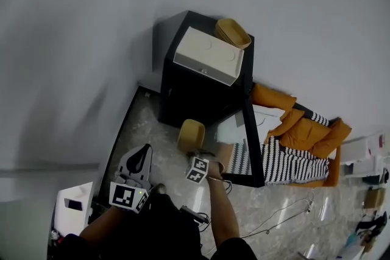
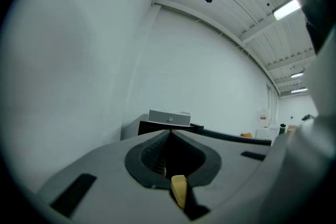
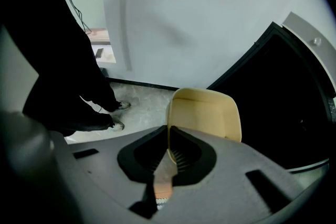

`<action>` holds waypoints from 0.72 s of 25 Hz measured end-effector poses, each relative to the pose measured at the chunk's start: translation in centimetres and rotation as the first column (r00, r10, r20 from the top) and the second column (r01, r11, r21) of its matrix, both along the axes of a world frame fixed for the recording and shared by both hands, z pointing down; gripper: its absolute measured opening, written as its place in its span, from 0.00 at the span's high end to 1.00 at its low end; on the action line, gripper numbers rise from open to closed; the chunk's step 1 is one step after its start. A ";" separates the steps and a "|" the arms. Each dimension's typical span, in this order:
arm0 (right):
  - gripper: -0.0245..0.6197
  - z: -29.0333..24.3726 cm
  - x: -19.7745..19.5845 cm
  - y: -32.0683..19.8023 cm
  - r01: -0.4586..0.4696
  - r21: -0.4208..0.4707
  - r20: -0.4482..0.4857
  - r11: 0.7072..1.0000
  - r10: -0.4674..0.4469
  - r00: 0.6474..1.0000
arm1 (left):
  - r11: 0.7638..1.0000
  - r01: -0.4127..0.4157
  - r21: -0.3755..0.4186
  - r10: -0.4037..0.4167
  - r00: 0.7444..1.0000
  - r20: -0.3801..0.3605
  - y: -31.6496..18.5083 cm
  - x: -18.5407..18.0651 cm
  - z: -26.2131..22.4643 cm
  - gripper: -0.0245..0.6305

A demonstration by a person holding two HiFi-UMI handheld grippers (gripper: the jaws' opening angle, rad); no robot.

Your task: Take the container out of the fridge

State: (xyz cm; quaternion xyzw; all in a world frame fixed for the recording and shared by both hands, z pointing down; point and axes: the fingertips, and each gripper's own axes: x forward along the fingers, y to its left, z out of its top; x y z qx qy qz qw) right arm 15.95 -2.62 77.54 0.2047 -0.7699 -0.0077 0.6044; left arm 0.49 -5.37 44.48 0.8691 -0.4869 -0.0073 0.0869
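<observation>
1. One pale marbled floor (image 1: 152,125) runs across the lower middle of the head view. A plain white wall (image 1: 79,39) fills the upper left and the top.
2. One small black fridge (image 1: 189,94) stands against the wall at frame centre. Its door (image 1: 253,143) is swung open toward the lower right.
3. Two tan containers are in sight. One container (image 1: 191,134) hangs outside the fridge, just below it in the frame and above the floor, left of the open door. The second tan container (image 1: 231,32) sits on the fridge top, at its upper right corner.
4. The held container shows a bare inside in the right gripper view. What lies in the one on the fridge, I cannot tell.
5. One white box (image 1: 209,55) rests on the fridge top just beside the second container.
6. Two grippers are in use. The right gripper (image 3: 168,134) has its jaws nearly together, pinching the near rim of the container.
7. The left gripper (image 2: 169,134), at the lower left of the head view, has its jaws closed against each other with nothing between them. It points up at the wall and ceiling.
8. One orange garment (image 1: 304,131) and one black-and-white striped cloth (image 1: 283,161) lie on the floor at the right, beyond the door.
</observation>
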 end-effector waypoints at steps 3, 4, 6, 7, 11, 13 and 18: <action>0.94 -2.1 -1.2 0.9 -0.005 0.003 0.000 1.000 0.005 1.000 | 1.000 -0.012 -0.009 0.012 1.000 0.010 -0.2 -1.3 0.1 0.96; 0.94 -2.6 -1.5 1.2 -0.003 0.000 -0.002 1.000 0.003 1.000 | 1.000 -0.015 -0.012 0.015 1.000 0.012 -0.3 -1.8 0.1 0.96; 0.94 -3.8 -2.1 1.9 0.001 -0.011 -0.004 1.000 -0.001 1.000 | 1.000 -0.021 -0.019 0.021 1.000 0.013 -0.3 -2.8 0.1 0.96; 0.94 -4.4 -2.5 2.4 0.002 -0.018 -0.003 1.000 -0.002 1.000 | 0.999 -0.024 -0.024 0.025 1.000 0.013 -0.2 -3.3 0.1 0.96; 0.94 -7.3 -4.1 4.1 -0.001 -0.039 0.017 0.999 0.002 1.000 | 0.998 -0.043 -0.043 0.043 0.999 0.020 -0.1 -5.0 0.6 0.96; 0.94 -8.5 -4.5 4.9 -0.006 -0.028 0.012 1.000 0.007 1.000 | 0.998 -0.052 -0.041 0.053 0.998 0.025 0.1 -5.7 0.8 0.96; 0.94 -11.7 -6.0 7.9 -0.016 -0.023 0.002 1.000 0.016 1.000 | 0.997 -0.072 -0.039 0.073 0.997 0.033 1.2 -6.9 0.7 0.96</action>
